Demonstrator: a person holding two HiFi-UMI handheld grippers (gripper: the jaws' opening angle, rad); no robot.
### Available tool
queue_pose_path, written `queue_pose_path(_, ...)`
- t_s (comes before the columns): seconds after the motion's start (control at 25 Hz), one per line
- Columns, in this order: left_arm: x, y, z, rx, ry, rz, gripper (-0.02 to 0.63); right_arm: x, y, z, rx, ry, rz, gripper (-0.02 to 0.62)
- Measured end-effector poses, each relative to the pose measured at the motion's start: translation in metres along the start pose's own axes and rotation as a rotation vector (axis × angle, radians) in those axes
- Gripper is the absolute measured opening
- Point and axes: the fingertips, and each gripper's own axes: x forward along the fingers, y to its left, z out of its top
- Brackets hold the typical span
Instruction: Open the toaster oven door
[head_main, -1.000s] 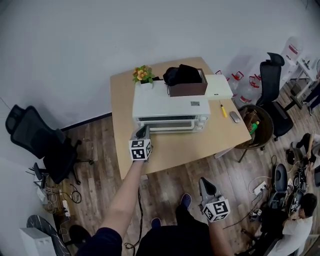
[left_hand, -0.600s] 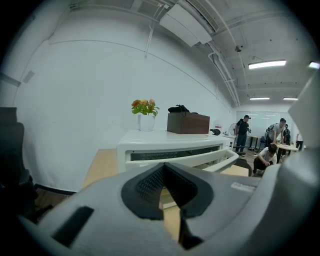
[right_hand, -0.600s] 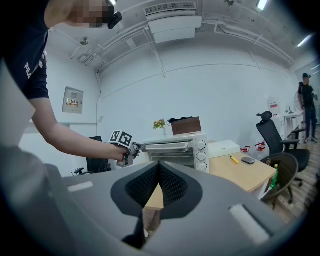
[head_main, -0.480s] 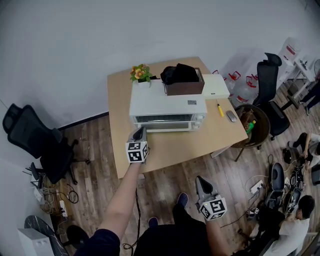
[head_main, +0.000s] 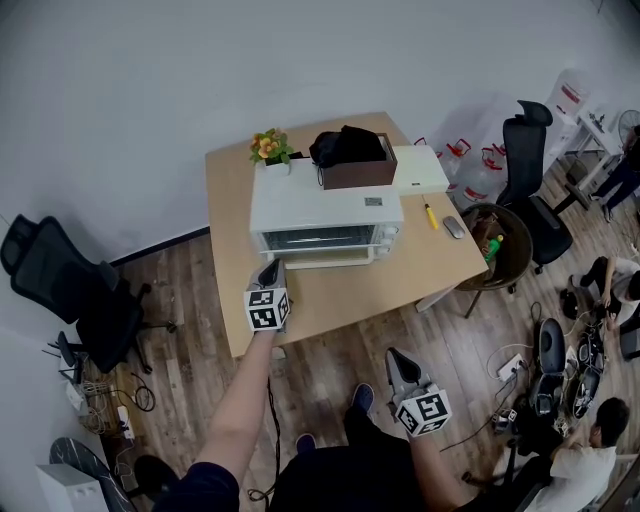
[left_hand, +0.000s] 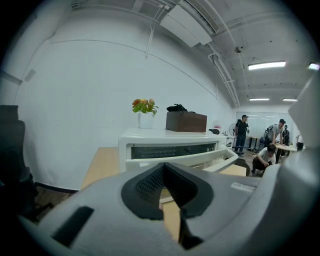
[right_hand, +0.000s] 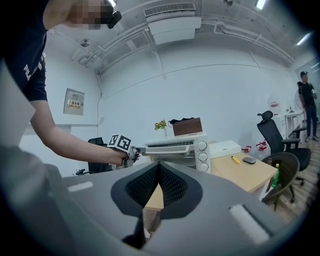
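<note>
Toaster oven (head_main: 325, 205), boxy white, door (head_main: 318, 239) ajar, on wooden table (head_main: 405, 268), left gripper (head_main: 270, 267) closed empty before it, right gripper (head_main: 394, 354) closed empty

Your surface (head_main: 340, 290) carries:
- Toaster oven (head_main: 325, 215), toward the back left.
- On the oven's top: potted plant (head_main: 266, 148) at the rear left corner, open box (head_main: 355, 172) to its right.
- Right of the oven: flat box (head_main: 420, 170) at the back, screwdriver (head_main: 431, 215) before it, and a small item (head_main: 453, 227), possibly a mouse, rightmost.
- Your left gripper (head_main: 270, 268), just before the oven's front left.
- Your right gripper (head_main: 400, 362), off the surface, nearer you.
</note>
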Motion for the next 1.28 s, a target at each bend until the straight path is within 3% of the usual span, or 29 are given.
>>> queue_pose_path(0.72,-0.018,-0.013,-0.026,0.035,0.031,-0.021,-0.005,-0.005,0.004,-0.002,0.009,-0.001,-0.008,0.011)
queue_pose_path(1.28,-0.031,-0.013,-0.046,0.011,0.037,-0.013,-0.005,-0.007,0.005,-0.006,0.021,-0.001,-0.020,0.011)
